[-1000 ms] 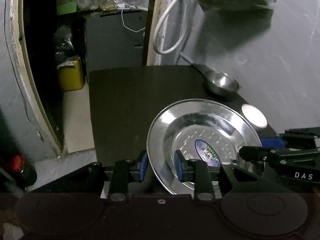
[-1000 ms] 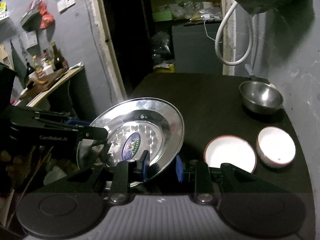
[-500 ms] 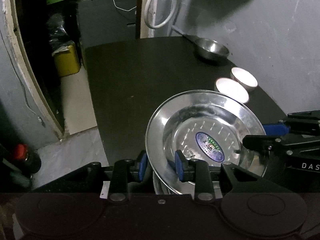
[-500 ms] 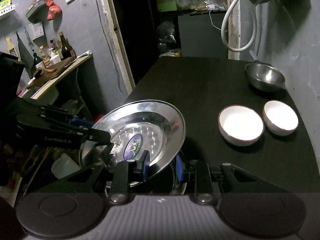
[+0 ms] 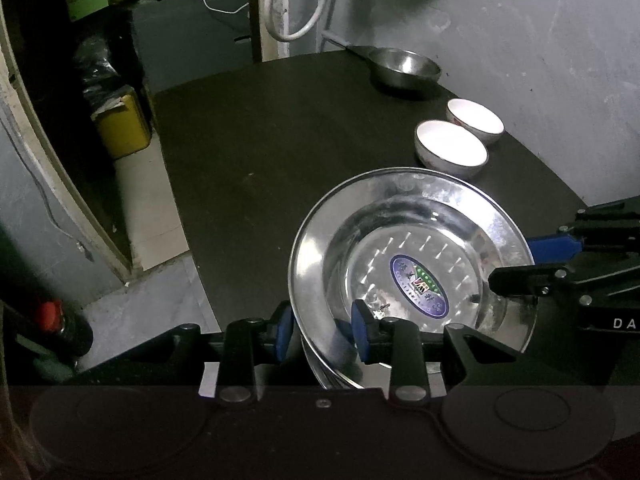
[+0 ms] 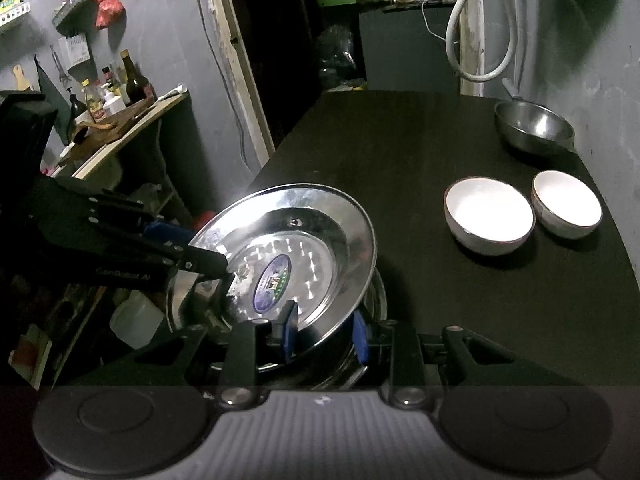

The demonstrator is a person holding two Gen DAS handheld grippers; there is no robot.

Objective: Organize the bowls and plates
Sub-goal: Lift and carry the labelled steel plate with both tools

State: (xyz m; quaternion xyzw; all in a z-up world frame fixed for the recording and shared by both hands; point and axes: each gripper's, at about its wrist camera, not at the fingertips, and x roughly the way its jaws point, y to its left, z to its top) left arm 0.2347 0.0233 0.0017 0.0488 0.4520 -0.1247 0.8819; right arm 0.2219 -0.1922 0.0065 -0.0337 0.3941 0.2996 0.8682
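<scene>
A shiny steel plate (image 5: 404, 240) with an oval sticker is held tilted above the near end of the black table (image 5: 280, 140). My left gripper (image 5: 322, 336) is shut on its near-left rim. My right gripper (image 6: 324, 332) is shut on the opposite rim of the plate (image 6: 288, 236). Another steel plate (image 6: 372, 300) lies beneath it, mostly hidden. Two white bowls (image 6: 490, 216) (image 6: 566, 204) sit side by side on the right of the table. A steel bowl (image 6: 534, 126) stands at the far right corner. In the left wrist view the white bowls (image 5: 450, 148) (image 5: 476, 120) and the steel bowl (image 5: 404, 66) show too.
A grey wall (image 5: 540, 60) runs along the table's right side with a white hose (image 5: 296, 0) hanging at its far end. A doorway with a yellow canister (image 5: 122, 124) is on the left. A wooden shelf with bottles (image 6: 116, 92) stands far left.
Both grippers have pulled back toward the near end of the table with the steel plate, and the white bowls have come into the left wrist view. A second plate now shows beneath it.
</scene>
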